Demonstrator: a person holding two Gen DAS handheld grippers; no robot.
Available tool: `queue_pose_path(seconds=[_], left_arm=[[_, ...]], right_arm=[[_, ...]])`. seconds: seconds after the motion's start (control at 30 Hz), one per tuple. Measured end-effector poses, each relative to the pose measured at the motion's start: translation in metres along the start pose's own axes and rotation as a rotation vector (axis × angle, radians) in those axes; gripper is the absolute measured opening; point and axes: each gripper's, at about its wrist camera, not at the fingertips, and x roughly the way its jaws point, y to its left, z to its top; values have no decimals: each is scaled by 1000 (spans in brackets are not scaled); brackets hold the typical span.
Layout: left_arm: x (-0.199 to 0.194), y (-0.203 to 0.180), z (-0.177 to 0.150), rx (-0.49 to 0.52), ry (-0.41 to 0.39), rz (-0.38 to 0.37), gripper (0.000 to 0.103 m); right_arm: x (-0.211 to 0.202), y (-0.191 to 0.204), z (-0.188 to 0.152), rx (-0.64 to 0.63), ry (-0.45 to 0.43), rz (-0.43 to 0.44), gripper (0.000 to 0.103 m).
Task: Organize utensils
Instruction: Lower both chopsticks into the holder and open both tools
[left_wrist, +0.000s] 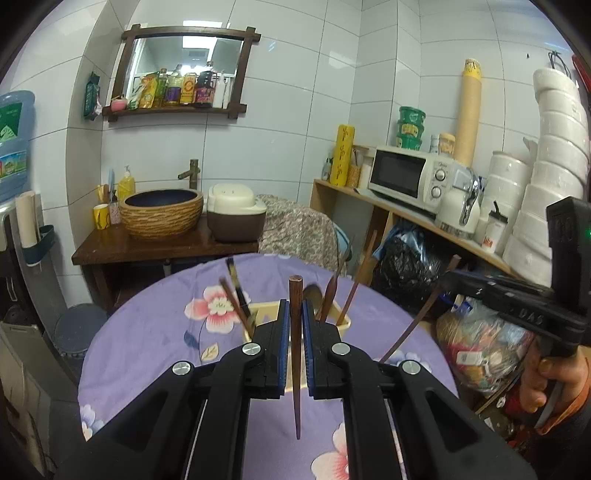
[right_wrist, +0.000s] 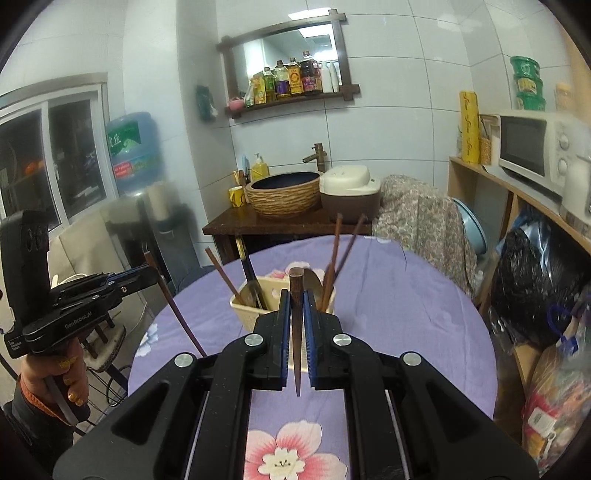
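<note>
Both tongs pinching one dark wooden chopstick each: left gripper (left_wrist: 294, 332) and right gripper (right_wrist: 295, 325), shafts upright. Cream utensil holder (right_wrist: 246, 308) straight ahead, just beyond both; neither clearly nearer.

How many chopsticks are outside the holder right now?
2. One chopstick is gripped in the left claw, the other chopstick in the right claw. Any lying behind the claws would be hidden.

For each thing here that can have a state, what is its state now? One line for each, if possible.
Left hand-held gripper: shut on a chopstick, held upright.
Right hand-held gripper: shut on a second chopstick, held upright.
Left chopstick: gripped, above the table.
Right chopstick: gripped, above the table.
Utensil holder: upright on the purple cloth, utensils leaning inside.
Microwave: door closed.
Rice cooker: lid closed.
</note>
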Motion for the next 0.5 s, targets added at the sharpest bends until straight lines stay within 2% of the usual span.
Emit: queue_pose_path(seconds=[0.27,0.5], left_arm=[[2,0,61,-14,-55,12,8],[5,8,100,-77,-138,44,8]], right_arm=[[14,16,65,-38,-1,1,8],[0,29,111,-50,-108,-28,8]])
